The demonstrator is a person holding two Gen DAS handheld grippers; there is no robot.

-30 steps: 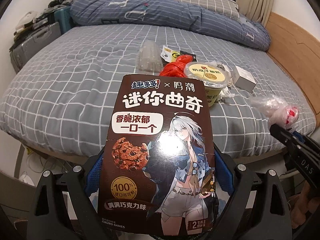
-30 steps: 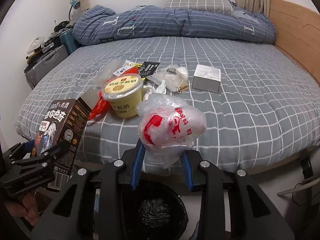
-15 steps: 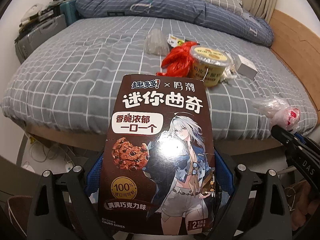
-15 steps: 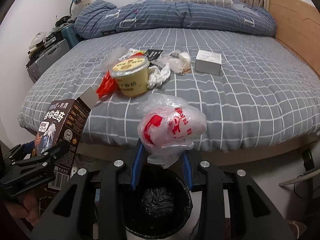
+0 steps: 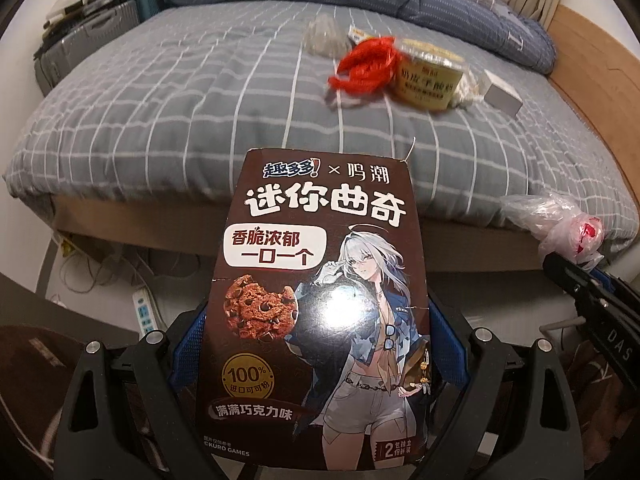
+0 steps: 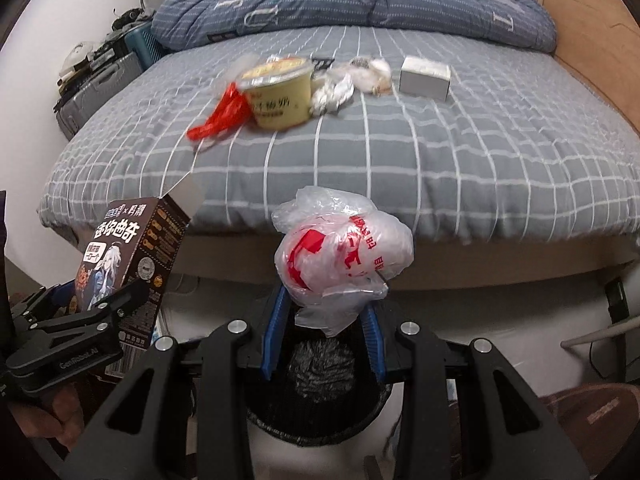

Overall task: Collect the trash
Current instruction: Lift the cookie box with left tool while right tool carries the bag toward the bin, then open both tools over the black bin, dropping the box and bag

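My left gripper (image 5: 318, 336) is shut on a brown cookie box (image 5: 320, 300), held upright in front of the bed edge. The right wrist view shows that box (image 6: 132, 248) at the lower left. My right gripper (image 6: 324, 322) is shut on a crumpled white plastic bag with red print (image 6: 344, 256). It hangs directly above a black trash bin (image 6: 320, 416) on the floor. On the bed lie a yellow cup (image 6: 280, 96), a red wrapper (image 6: 224, 116), crumpled tissue (image 6: 332, 94), a white box (image 6: 424, 78) and clear plastic (image 5: 324, 38).
The grey checked bed (image 6: 440, 160) fills the view ahead, its wooden frame edge just beyond both grippers. Suitcases (image 5: 80, 44) stand at the left wall. A power strip (image 5: 144, 308) and cables lie on the floor under the bed edge. A wooden headboard (image 6: 592, 36) is at right.
Both grippers have drawn back from the bed and sunk, still holding the box and the bag. The bed edge and floor now show, and the bin sits closer under the right gripper.
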